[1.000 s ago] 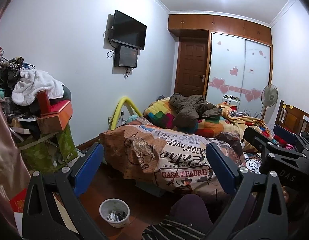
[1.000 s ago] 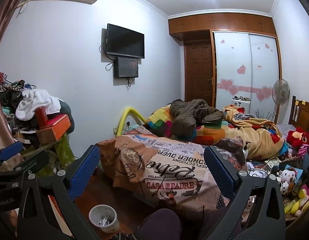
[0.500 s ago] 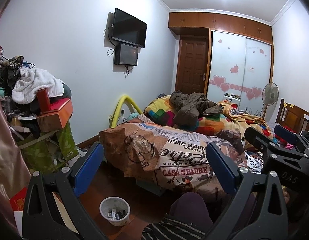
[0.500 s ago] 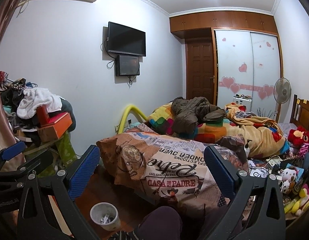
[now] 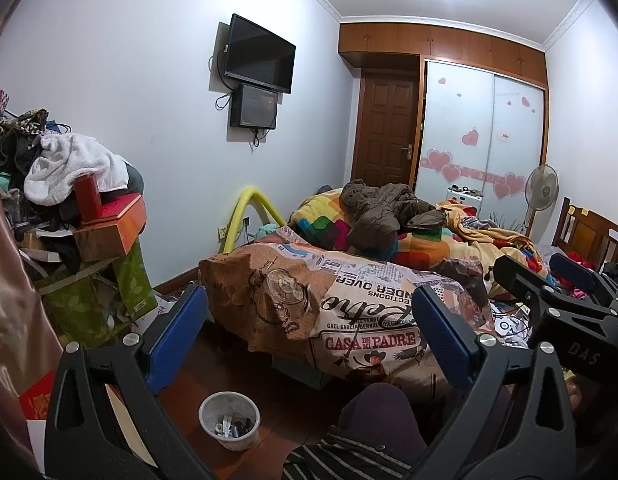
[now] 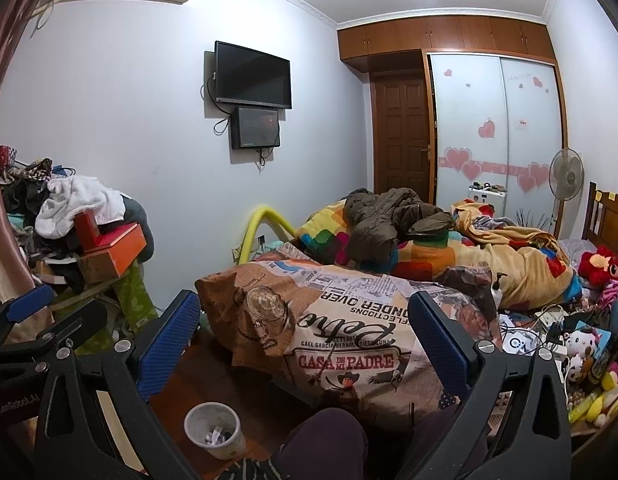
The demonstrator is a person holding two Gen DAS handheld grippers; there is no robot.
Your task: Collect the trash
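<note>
A small white trash bucket (image 5: 229, 420) with a few scraps in it stands on the wooden floor at the foot of the bed; it also shows in the right wrist view (image 6: 215, 430). My left gripper (image 5: 309, 340) is open and empty, held in the air above the bucket and facing the bed. My right gripper (image 6: 305, 340) is open and empty too, at about the same height. The right gripper shows at the right edge of the left wrist view (image 5: 557, 292); the left gripper shows at the left edge of the right wrist view (image 6: 41, 324).
A bed (image 6: 349, 320) with printed and coloured quilts and a brown jacket (image 6: 385, 220) fills the middle. A heap of clothes and boxes (image 5: 69, 208) stands at the left. Toys, cables and small items (image 6: 569, 340) lie at the right. The person's knee (image 5: 373, 412) is below the grippers.
Both views have shifted only slightly. Both grippers stay open and empty.
</note>
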